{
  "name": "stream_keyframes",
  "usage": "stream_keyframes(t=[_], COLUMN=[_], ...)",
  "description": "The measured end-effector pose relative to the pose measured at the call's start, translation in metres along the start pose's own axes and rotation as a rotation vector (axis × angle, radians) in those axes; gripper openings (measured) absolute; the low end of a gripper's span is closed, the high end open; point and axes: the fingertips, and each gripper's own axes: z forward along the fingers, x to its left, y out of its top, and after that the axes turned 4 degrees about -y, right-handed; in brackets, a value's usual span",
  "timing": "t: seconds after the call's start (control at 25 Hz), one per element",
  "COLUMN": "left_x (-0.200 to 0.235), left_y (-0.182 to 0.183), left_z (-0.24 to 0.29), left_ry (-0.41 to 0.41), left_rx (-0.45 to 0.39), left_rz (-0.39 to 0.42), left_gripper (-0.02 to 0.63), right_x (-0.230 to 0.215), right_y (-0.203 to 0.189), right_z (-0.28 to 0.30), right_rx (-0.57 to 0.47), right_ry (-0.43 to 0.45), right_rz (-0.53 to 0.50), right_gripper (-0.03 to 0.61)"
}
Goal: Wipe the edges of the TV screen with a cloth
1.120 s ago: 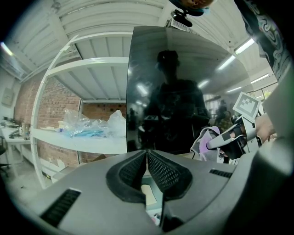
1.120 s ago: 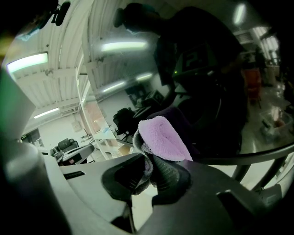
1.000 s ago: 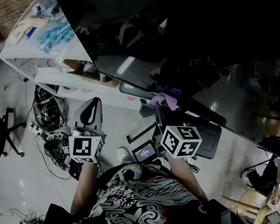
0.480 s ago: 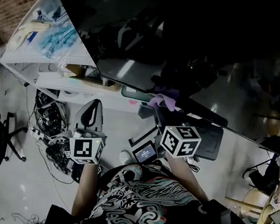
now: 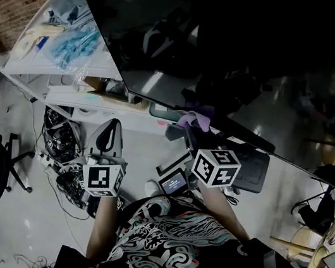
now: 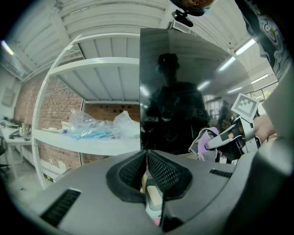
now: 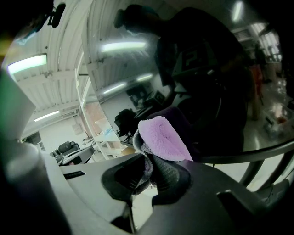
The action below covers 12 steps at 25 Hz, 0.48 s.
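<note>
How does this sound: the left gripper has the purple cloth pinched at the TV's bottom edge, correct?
No, wrong gripper. The right gripper has the purple cloth pinched at the TV's bottom edge, as the right gripper view shows; the left gripper is shut on nothing.

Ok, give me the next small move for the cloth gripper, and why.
Probably slide the right gripper rightward along the TV screen's lower edge: its purple cloth is clamped and sits at that edge, most of which stretches off that way.
</note>
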Motion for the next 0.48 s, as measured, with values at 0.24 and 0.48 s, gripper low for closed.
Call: stream_keyframes(t=[0.24, 0.48], left_x=[0.0046, 0.0085], left_y=[0.0004, -0.0006], left_z=[-0.002, -0.0031], left_ry=[0.001, 0.001], left_rx=[0.004, 0.004], left_rz=[0.006, 0.01], left_gripper=[0.026, 0.026], right_x=[0.0049, 0.008], right_y=[0.0, -0.0009], right_z=[0.0055, 0.0094], right_rx=[-0.004, -0.007], right_ry=[0.004, 0.006], right_rz=[0.001, 0.004], right_gripper=[0.069, 0.069])
